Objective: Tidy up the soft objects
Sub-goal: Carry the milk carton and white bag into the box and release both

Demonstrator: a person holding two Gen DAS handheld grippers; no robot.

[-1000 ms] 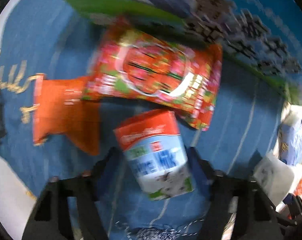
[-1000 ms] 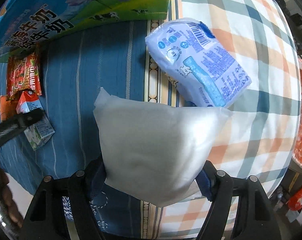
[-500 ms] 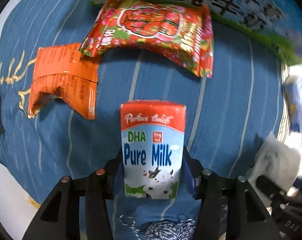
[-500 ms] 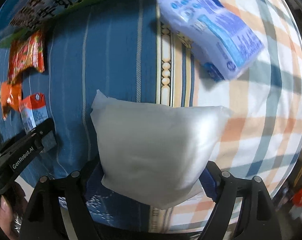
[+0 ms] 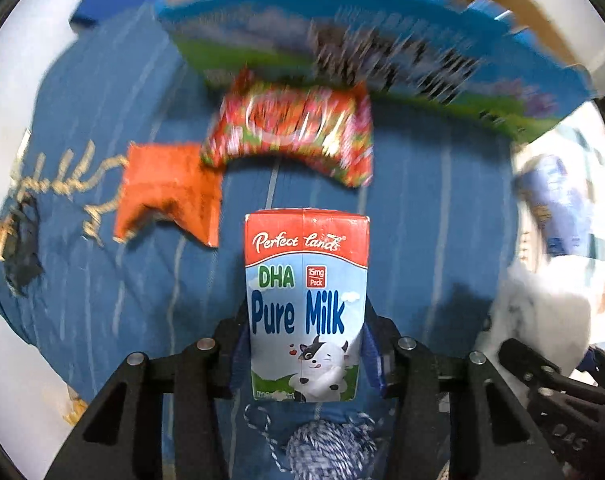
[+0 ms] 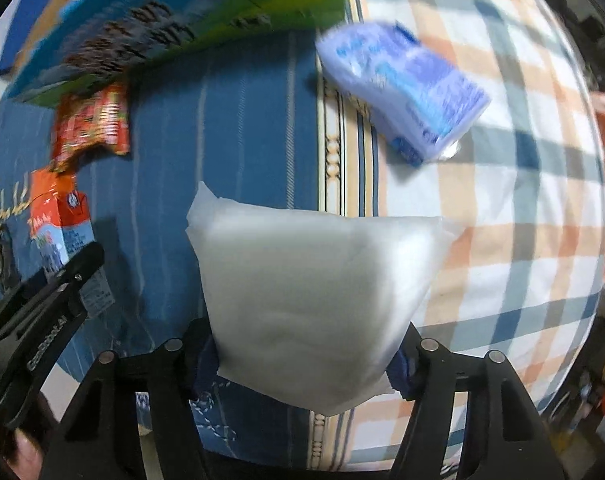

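The left tongs [image 5: 304, 356] are clamping a milk carton [image 5: 305, 304] above the blue striped cloth [image 5: 422, 240], the right tongs [image 6: 304, 364], having just been closing, are squeezing a white soft pack [image 6: 306, 300], and motion blur is obscuring the printed cardboard box [image 5: 382, 52], its contents hidden.

Under me a surface covered by a blue striped cloth [image 5: 442, 216] on the left and a plaid cloth [image 6: 514, 216] on the right. On the blue: big milk box [image 5: 382, 52] at the far edge, red snack bag [image 5: 294, 136] just before it, orange packet [image 5: 170, 188] touching that bag. On the plaid: blue tissue pack [image 6: 402, 88].
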